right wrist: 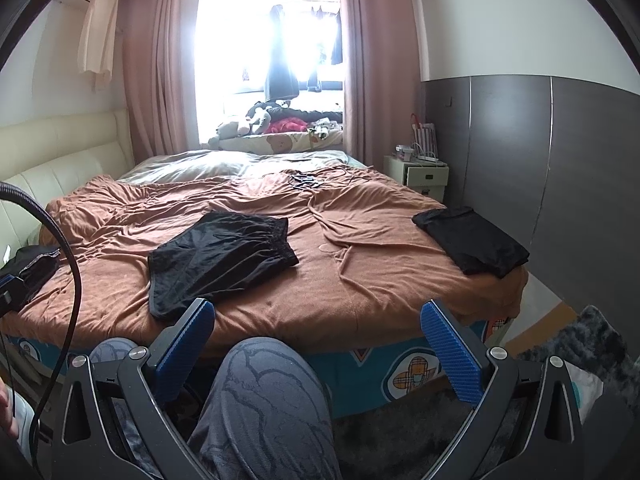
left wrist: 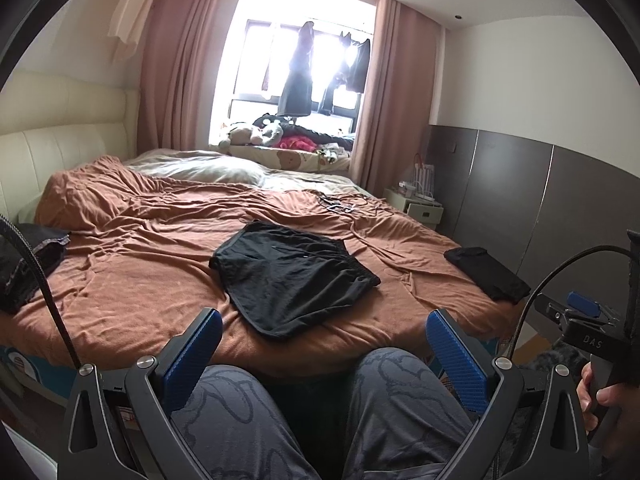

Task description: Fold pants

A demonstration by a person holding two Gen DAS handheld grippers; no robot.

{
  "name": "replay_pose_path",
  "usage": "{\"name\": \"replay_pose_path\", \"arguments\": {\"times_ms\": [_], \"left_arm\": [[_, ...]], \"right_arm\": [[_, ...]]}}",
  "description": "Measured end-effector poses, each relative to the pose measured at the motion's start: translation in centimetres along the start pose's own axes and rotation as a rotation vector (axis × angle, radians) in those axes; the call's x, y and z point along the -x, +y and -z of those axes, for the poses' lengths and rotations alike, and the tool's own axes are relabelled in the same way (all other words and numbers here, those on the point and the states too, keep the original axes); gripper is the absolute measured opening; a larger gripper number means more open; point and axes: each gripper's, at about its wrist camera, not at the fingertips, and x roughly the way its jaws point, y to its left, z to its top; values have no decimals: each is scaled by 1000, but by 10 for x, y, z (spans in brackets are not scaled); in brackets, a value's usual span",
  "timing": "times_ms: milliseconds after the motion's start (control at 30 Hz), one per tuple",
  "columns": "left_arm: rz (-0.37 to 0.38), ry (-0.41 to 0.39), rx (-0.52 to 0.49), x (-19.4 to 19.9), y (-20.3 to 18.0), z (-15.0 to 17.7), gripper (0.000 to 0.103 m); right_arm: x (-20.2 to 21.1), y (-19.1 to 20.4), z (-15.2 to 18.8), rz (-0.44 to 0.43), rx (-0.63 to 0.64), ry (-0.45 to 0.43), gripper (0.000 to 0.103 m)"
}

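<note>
Black shorts [left wrist: 294, 276] [right wrist: 222, 256] lie spread flat on the orange-brown bed cover [left wrist: 140, 264] [right wrist: 360, 264], near the front edge of the bed. My left gripper [left wrist: 324, 330] hangs open above the person's knees [left wrist: 392, 392], short of the bed, with nothing between its blue pads [left wrist: 192, 356]. In the right wrist view my right gripper [right wrist: 318, 326] is open too, held back over a knee [right wrist: 264, 384], and the shorts lie ahead to its left. The right gripper's body also shows at the right edge of the left wrist view, held by a hand [left wrist: 604, 396].
A folded black garment [left wrist: 486, 272] [right wrist: 472, 240] lies at the bed's right corner. Another dark pile [left wrist: 28, 264] [right wrist: 36, 266] sits at the left edge. Small dark items [right wrist: 304, 180] lie mid-bed. A nightstand [right wrist: 418, 172], grey wardrobe doors [right wrist: 560, 168] and a floor rug [right wrist: 580, 344] stand to the right.
</note>
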Motion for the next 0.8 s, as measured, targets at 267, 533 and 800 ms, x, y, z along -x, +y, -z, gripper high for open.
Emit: {"name": "replay_pose_path", "arguments": {"times_ms": [267, 533, 800], "left_arm": [[0, -2, 14, 3, 3, 1, 103], [2, -4, 14, 5, 2, 1, 103], [2, -5, 17, 5, 3, 0, 103]], "right_arm": [[2, 2, 1, 1, 0, 3, 103], [3, 1, 2, 3, -6, 0, 103], [4, 0, 2, 4, -9, -1, 103]]}}
